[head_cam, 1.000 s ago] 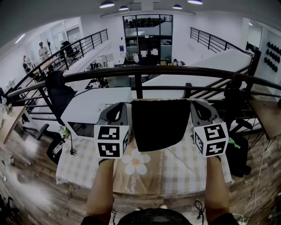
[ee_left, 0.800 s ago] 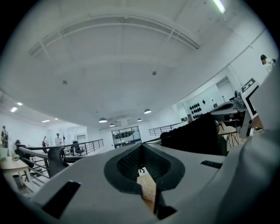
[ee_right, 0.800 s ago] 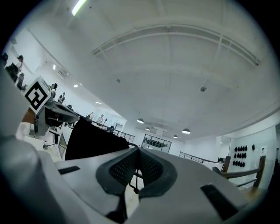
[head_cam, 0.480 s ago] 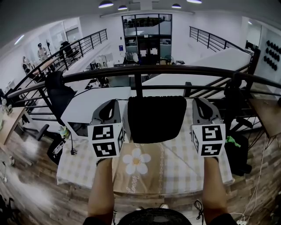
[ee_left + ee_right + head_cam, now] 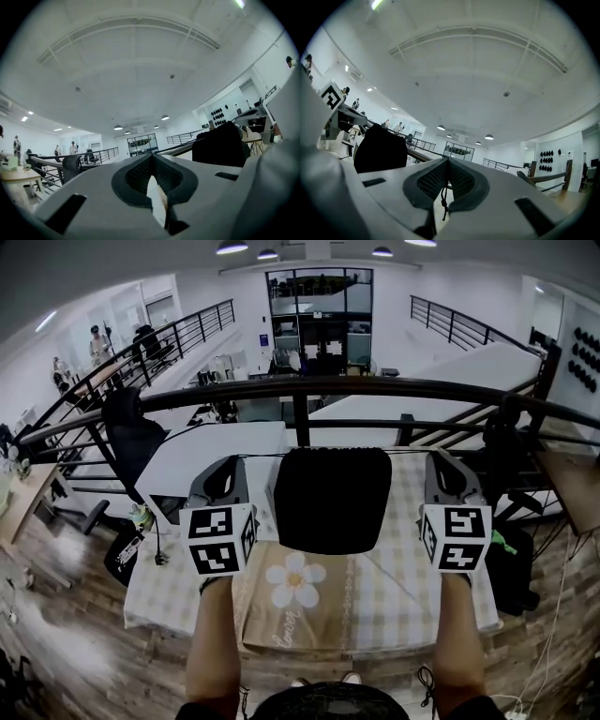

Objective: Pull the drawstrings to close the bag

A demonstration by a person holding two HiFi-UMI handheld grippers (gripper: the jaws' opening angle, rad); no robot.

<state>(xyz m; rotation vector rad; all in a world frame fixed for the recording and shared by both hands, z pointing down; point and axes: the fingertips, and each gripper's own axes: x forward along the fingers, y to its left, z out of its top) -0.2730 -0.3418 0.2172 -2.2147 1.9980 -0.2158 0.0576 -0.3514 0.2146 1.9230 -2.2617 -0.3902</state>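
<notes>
Just inward of the left gripper [image 5: 236, 463], clamped fully on a pale drawstring end [image 5: 157, 201], and of the right gripper [image 5: 437, 457], closed tight on a knotted black drawstring [image 5: 443, 201], holds the black bag [image 5: 333, 501] hanging; risks losing one drawstring under a jerky, uneven pull.

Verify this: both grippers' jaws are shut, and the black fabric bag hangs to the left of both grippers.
Not quite: the head view shows the black fabric bag between the left gripper and the right gripper, not left of both. Both jaws are shut.
</notes>
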